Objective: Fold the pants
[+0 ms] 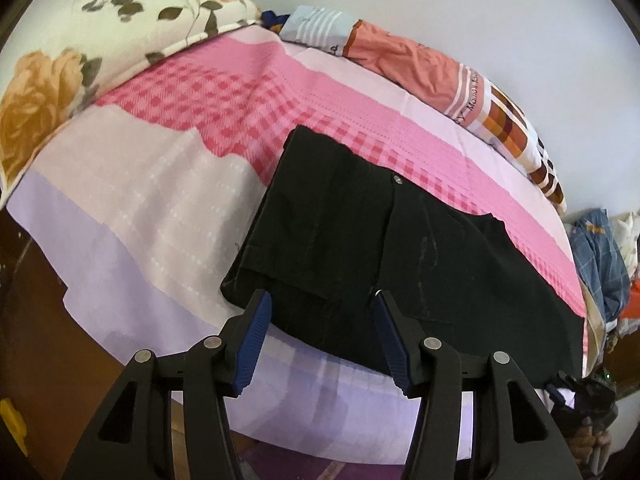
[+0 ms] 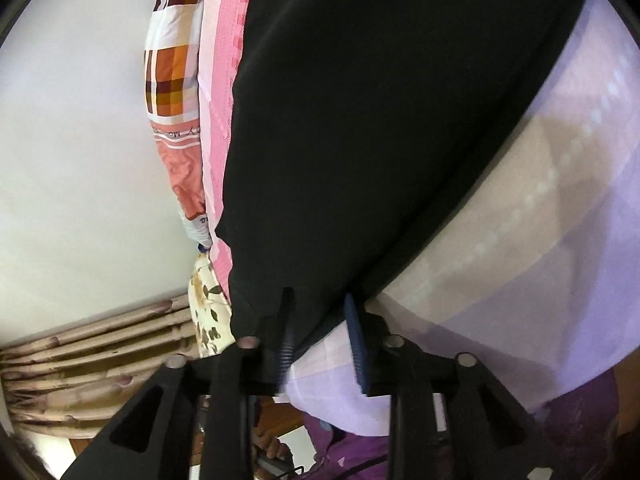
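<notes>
A: Losing the fold looks likeliest: the right gripper [image 2: 318, 300] straddles the black trousers' [image 1: 360, 240] edge with its jaws apart, so the cloth could slide out if it lifts before closing.

B: And the left gripper [image 1: 320, 300]?

A: Spread wide, holding nothing, poised over the hem end. The trousers lie flat on the pink checked bedsheet [image 1: 224, 96] near the bed's front edge, button [image 1: 397, 179] up, one end already doubled over.

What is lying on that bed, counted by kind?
Black pants: 1
Floral pillow: 1
Rolled patterned quilt: 1
Pink and lilac bedsheet: 1
Total: 4
</notes>
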`<state>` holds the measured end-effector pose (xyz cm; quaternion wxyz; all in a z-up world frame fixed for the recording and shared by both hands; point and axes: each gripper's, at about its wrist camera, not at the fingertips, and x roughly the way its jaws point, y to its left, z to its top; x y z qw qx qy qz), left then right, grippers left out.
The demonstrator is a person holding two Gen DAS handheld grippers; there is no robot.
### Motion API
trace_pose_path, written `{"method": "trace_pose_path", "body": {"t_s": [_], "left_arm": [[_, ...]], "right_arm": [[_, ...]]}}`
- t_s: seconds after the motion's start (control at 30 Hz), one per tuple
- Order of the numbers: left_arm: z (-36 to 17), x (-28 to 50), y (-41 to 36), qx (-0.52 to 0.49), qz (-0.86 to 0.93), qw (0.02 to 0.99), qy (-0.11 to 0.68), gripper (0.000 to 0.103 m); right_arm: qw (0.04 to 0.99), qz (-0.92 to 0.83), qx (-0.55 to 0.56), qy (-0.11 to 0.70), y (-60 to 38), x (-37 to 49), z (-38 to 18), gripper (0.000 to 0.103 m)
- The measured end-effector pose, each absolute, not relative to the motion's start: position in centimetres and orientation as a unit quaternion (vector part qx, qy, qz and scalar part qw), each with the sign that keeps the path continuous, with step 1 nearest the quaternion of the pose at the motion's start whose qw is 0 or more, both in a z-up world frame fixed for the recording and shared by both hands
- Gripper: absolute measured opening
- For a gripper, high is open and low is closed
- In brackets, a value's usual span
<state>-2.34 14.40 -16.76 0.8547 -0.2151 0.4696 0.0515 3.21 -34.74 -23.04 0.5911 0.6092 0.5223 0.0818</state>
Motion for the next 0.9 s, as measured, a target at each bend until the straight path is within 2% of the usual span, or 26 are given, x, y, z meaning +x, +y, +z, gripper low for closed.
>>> {"method": "trace_pose_path", "body": {"t_s": [0.37,0.43,0.47,0.7,0.9], "left_arm": [[-17.5,-2.3,14.5,-0.225,0.046,0.845,0.482,0.055],[-17.7,-2.3,14.4,-0.222,0.046,0.845,0.485,0.056],[-17.7,-2.2,14.4,-0.22,0.045,0.844,0.486,0.057],[-18.3,-2.2,14.6,-0.222,0.054,0.837,0.497,0.058],[-19.1,-2.1,14.7,-0.227,0.054,0.827,0.511,0.059]], "right_arm": [[0.587,0.096,0.624,0.507,-33.5,3.4,-23.5,0.033],[0.599,0.092,0.611,0.51,-33.1,3.8,-23.5,0.022],[0.605,0.085,0.599,0.517,-32.9,4.0,-23.7,0.007],[0.636,0.099,0.557,0.525,-32.7,3.7,-21.3,0.005],[0.598,0.09,0.581,0.544,-33.1,3.5,-23.9,0.005]]}}
